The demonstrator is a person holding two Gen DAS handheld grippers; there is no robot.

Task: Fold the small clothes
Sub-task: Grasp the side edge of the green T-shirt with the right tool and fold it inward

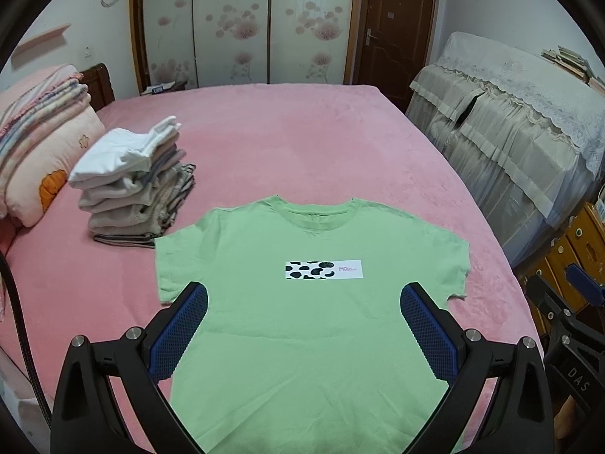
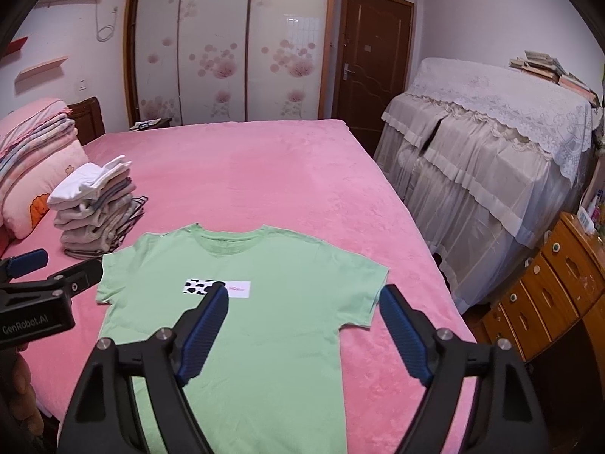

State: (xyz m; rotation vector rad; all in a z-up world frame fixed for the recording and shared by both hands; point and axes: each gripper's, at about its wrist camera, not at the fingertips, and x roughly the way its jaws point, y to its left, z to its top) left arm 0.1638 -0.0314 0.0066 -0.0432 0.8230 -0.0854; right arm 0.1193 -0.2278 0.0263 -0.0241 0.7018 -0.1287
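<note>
Bare pink bed point(image 1: 310, 143) lay open beyond and right of the green T-shirt point(image 1: 302, 321). A stack of folded clothes point(image 1: 136, 189) crowded its left sleeve, pillows point(image 1: 41, 159) behind.

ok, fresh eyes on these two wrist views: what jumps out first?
The green T-shirt spread flat, front up, on the pink bedspread, with a cow-print patch across its chest. Beyond its left sleeve stands a stack of folded clothes, a white piece on top. Both grippers, left and right, hover over the shirt with jaws wide apart, holding nothing.
</note>
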